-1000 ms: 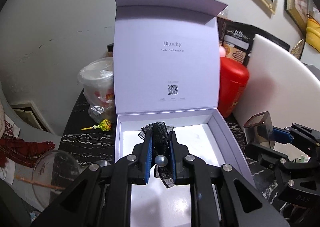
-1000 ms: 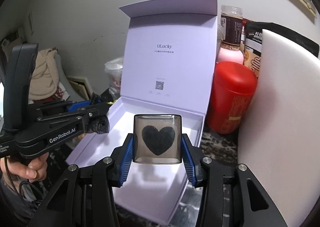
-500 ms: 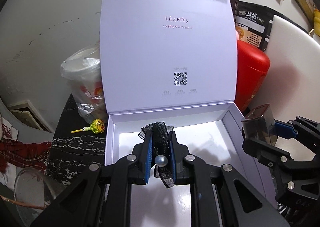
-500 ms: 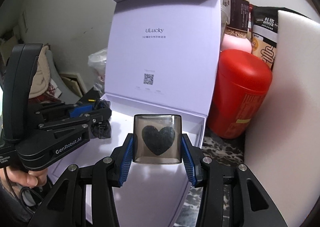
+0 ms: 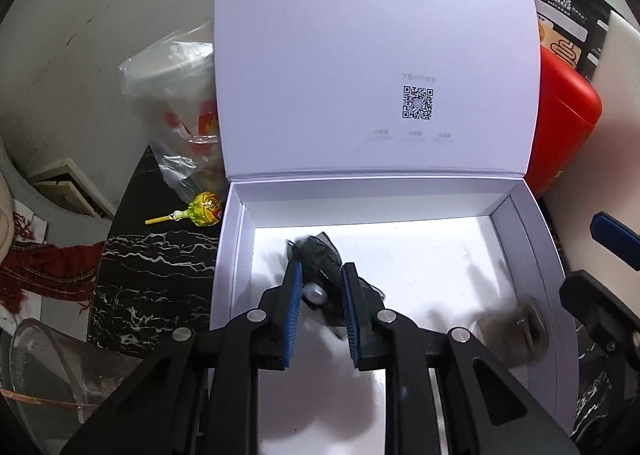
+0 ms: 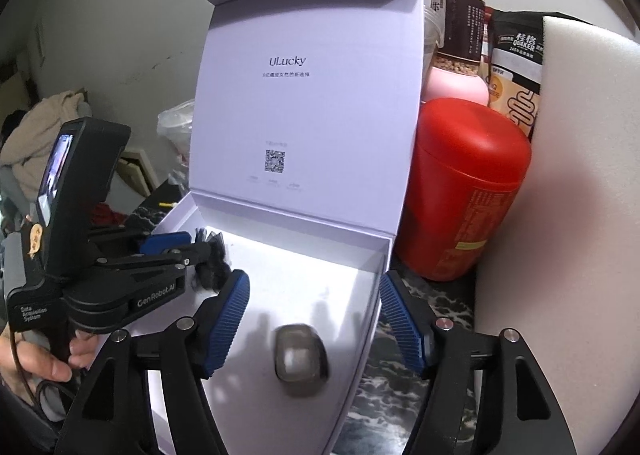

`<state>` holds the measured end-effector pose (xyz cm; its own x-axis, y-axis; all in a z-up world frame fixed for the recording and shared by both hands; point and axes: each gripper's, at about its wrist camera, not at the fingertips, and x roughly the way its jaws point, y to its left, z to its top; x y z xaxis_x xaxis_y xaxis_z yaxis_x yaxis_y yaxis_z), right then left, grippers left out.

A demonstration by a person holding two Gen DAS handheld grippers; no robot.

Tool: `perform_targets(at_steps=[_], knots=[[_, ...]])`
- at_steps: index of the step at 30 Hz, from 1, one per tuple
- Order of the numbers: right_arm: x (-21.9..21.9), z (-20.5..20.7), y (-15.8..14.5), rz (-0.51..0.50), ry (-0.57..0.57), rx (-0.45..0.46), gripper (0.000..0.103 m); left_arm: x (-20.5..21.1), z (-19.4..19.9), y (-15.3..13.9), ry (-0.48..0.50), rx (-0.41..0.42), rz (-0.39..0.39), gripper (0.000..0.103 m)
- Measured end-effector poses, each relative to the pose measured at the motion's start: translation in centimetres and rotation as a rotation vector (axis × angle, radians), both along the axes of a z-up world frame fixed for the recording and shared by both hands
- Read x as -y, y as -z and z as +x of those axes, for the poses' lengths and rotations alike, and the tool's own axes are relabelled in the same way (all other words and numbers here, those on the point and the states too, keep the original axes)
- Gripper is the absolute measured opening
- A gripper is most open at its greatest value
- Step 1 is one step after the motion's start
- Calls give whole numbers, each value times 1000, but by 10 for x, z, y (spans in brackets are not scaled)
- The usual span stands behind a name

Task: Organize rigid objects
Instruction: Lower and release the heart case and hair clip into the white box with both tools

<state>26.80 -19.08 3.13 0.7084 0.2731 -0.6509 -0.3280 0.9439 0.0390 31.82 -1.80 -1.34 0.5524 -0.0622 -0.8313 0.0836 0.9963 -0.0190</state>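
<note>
A cluttered corner of a home was the setting: a black marble-patterned tabletop [image 5: 156, 255] stood against a scuffed white wall [image 5: 100, 7]. Pantry goods crowded its back edge, among them a red canister [image 6: 464, 191], a jar of grains [image 6: 458, 31] and an oats pouch [image 6: 518, 55]. A bagged takeaway cup [image 5: 184, 95] and a lollipop [image 5: 200, 209] lay nearby, with a heap of clothing [image 6: 44, 127] and a red fringed cloth [image 5: 44, 267] beyond.

Blurred resin block [image 6: 301, 358] in box [image 6: 374, 279]
</note>
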Motion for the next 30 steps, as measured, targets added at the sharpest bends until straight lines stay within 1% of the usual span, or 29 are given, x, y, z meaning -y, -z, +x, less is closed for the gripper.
perform_targets(at_steps=[3,6,10,12,17,19,20,21,22,23,24,27,30], knots=[[1,0,0,2,2,0,69,-2,-1,-2,20,7,-33,20],[3,-1,-2,7,7,2,69,-2,-2,-5,33,8,-38,20],[6,-4,-6,13,8,7,70,-6,-2,-10,15,-11,-48,20],[7,-6,-8,20,-9,-6,71,-8,0,-13,8,-15,-57,20],[12,-14,-16,28,-2,7,71,-17,-5,-23,-23,3,-32,20],[14,-17,-20,31,2,15,72,-18,-7,-28,-24,10,-36,27],[14,-18,-21,34,3,19,72,-19,-8,-30,-23,13,-43,39],[15,-20,-23,37,4,23,72,-20,-11,-33,-22,18,-58,55],[16,-22,-26,40,5,27,72,-22,-13,-36,-19,24,-71,65],[17,-24,-28,44,6,32,72,-22,-15,-40,-14,32,-85,78],[18,-27,-31,48,6,40,72,-23,-19,-43,-9,44,-98,80],[20,-36,-38,51,7,57,73,-21,-31,-52,-10,63,-83,80],[21,-45,-45,52,11,72,73,-14,-38,-62,1,69,-87,80]])
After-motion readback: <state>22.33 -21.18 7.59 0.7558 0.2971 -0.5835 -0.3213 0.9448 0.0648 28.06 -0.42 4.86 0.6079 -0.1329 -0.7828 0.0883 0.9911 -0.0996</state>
